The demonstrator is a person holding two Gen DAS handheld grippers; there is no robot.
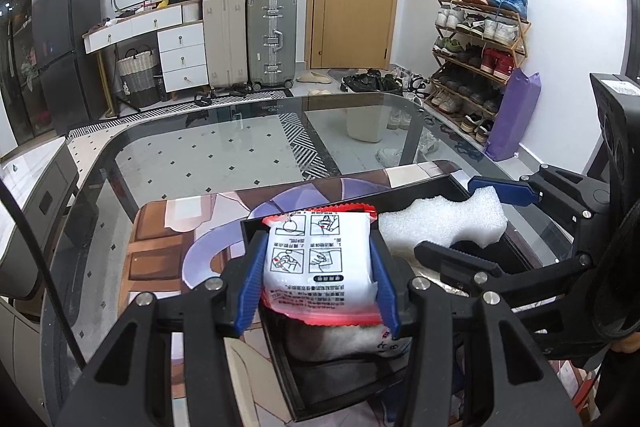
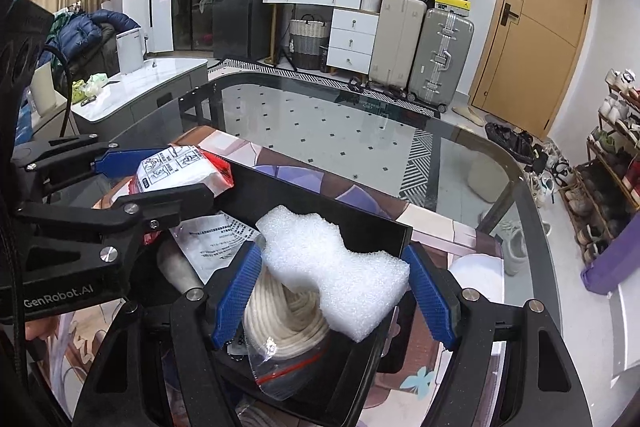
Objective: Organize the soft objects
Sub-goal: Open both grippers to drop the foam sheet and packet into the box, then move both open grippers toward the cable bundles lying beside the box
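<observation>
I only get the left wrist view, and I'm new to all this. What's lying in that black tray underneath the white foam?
Observer: A coil of cream rope sits right below the foam; the right wrist view shows it.
Operator: Is the rope loose?
Observer: It looks bagged, in a clear bag with a red strip.
Operator: What's further left in the room?
Observer: A blue padded jacket is heaped beyond the grey counter.

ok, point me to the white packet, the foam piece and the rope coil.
white packet [image 1: 320,259]: left wrist view, middle of its printed face.
foam piece [image 2: 340,275]: right wrist view, centre of its top surface.
rope coil [image 2: 284,331]: right wrist view, exposed loops under the foam.
</observation>
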